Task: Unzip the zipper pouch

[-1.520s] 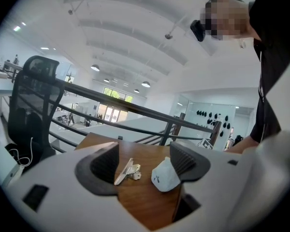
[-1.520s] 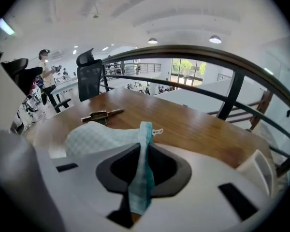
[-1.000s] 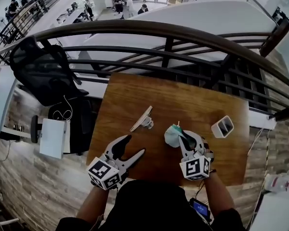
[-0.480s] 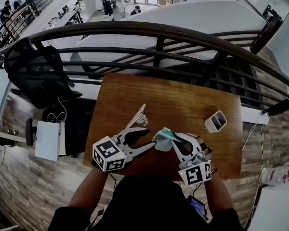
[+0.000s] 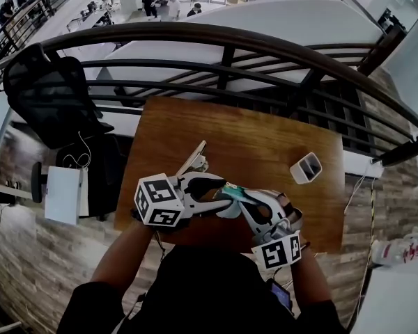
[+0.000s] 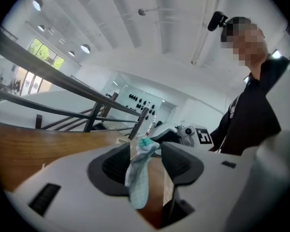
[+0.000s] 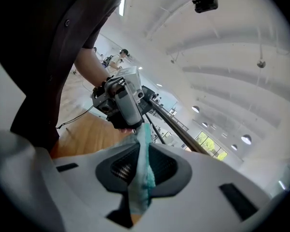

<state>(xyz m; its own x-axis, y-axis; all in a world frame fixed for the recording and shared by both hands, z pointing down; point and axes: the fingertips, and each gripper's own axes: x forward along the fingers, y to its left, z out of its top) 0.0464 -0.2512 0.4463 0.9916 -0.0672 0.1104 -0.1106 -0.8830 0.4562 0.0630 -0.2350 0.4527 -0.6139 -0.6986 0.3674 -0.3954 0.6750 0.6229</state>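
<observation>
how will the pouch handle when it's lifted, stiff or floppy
Probably floppy: the pouch folds thin and droops between the right tongs. Likely light, since that small pinch seems to hold it off the table. It may twist or sag when tugged at one end.

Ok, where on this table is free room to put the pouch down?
The widest bare part of the table lies in the middle, between the small stand and the white box, up to the railing side. A smaller patch is at the right, nearer than the box. The near edge around the pouch is crowded.
</observation>
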